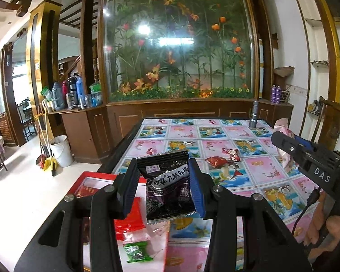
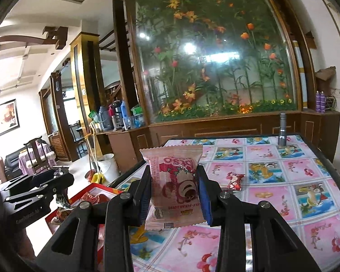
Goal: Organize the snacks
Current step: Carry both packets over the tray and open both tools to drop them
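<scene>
My left gripper (image 1: 164, 185) is shut on a black plum snack packet (image 1: 170, 188), held above the table's near left corner. My right gripper (image 2: 175, 192) is shut on a pink bear snack packet (image 2: 175, 185), held above the table. In the left wrist view the right gripper (image 1: 306, 156) shows at the right with the pink packet (image 1: 283, 131). A red box (image 2: 97, 192) with snacks lies at the table's left edge; it also shows in the left wrist view (image 1: 90, 181). A red wrapped candy (image 1: 217, 159) and a smaller red candy (image 1: 234, 154) lie mid-table. A green candy (image 1: 137, 252) lies below the left gripper.
The table (image 2: 283, 204) has a pink patterned cloth. A grey flashlight (image 2: 282, 129) stands at its far right. A wooden cabinet with a glass flower display (image 2: 215, 56) stands behind. A white bucket (image 1: 61, 150) and brooms stand on the floor at left.
</scene>
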Action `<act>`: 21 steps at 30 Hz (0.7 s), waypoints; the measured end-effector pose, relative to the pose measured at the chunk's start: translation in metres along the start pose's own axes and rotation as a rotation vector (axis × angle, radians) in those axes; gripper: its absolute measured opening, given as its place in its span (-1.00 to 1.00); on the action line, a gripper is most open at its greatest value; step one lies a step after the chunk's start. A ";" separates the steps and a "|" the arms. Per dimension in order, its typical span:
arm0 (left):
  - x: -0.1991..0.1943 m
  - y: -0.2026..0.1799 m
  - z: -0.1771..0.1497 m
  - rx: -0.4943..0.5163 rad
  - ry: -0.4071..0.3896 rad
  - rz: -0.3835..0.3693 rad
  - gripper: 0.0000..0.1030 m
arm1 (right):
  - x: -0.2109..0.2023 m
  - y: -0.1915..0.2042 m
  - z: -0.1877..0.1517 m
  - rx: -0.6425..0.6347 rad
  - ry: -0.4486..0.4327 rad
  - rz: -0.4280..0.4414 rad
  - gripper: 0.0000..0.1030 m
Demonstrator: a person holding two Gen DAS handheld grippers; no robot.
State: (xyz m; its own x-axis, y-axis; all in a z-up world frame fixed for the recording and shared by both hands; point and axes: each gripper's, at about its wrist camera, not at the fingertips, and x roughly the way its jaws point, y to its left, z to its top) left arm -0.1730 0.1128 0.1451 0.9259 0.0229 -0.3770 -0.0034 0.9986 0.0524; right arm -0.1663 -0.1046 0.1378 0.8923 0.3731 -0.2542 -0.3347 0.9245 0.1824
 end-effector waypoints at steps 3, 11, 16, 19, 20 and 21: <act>0.000 0.010 -0.002 -0.013 -0.001 0.018 -0.21 | 0.003 0.007 -0.001 -0.007 0.008 0.014 -0.27; 0.000 0.041 -0.008 -0.054 0.004 0.068 -0.21 | 0.023 0.023 0.000 0.005 0.055 0.095 -0.27; -0.001 0.065 -0.016 -0.072 0.017 0.121 -0.21 | 0.038 0.054 0.002 0.007 0.087 0.190 -0.27; -0.002 0.085 -0.022 -0.089 0.022 0.170 -0.21 | 0.045 0.074 -0.002 -0.018 0.098 0.227 -0.27; -0.003 0.091 -0.024 -0.095 0.024 0.180 -0.21 | 0.047 0.078 -0.003 -0.024 0.104 0.234 -0.27; -0.002 0.098 -0.026 -0.100 0.028 0.193 -0.21 | 0.050 0.083 -0.007 -0.034 0.115 0.244 -0.27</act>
State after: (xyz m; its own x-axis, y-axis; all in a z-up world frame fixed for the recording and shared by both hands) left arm -0.1855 0.2114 0.1268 0.8938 0.2136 -0.3942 -0.2180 0.9753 0.0340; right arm -0.1515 -0.0082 0.1336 0.7444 0.5895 -0.3136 -0.5470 0.8077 0.2201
